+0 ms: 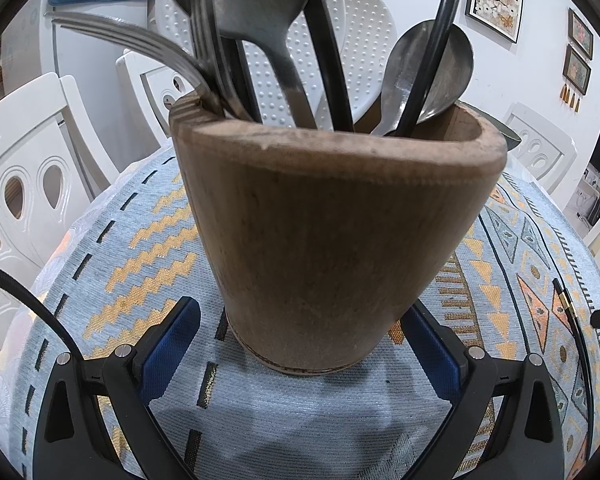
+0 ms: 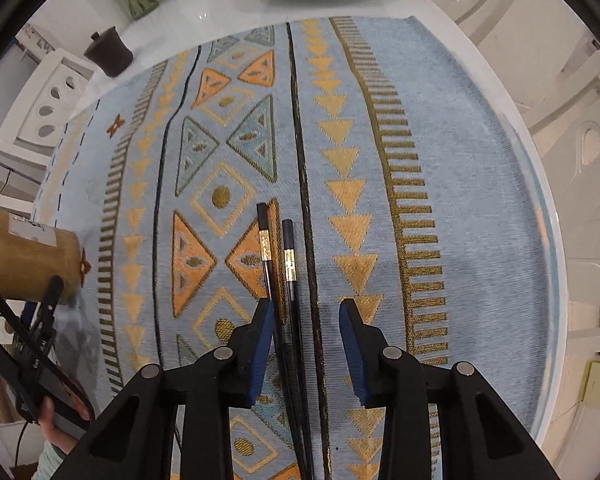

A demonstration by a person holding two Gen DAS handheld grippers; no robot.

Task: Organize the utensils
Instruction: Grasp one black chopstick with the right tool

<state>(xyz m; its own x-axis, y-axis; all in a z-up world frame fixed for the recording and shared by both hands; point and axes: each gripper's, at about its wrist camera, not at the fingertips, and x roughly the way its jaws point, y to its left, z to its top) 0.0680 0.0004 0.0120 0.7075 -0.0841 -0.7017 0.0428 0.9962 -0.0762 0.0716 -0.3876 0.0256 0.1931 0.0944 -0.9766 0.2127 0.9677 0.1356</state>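
Chopsticks (image 2: 278, 280) run under right claw (image 2: 306, 350).

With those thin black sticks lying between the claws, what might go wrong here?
The two black chopsticks with gold bands lie off-centre, against one blue pad of the right gripper, so closing may catch just one or roll them apart. The brown wooden holder, straddled by the left gripper, is crowded with metal spoons and forks; insertion might jam.
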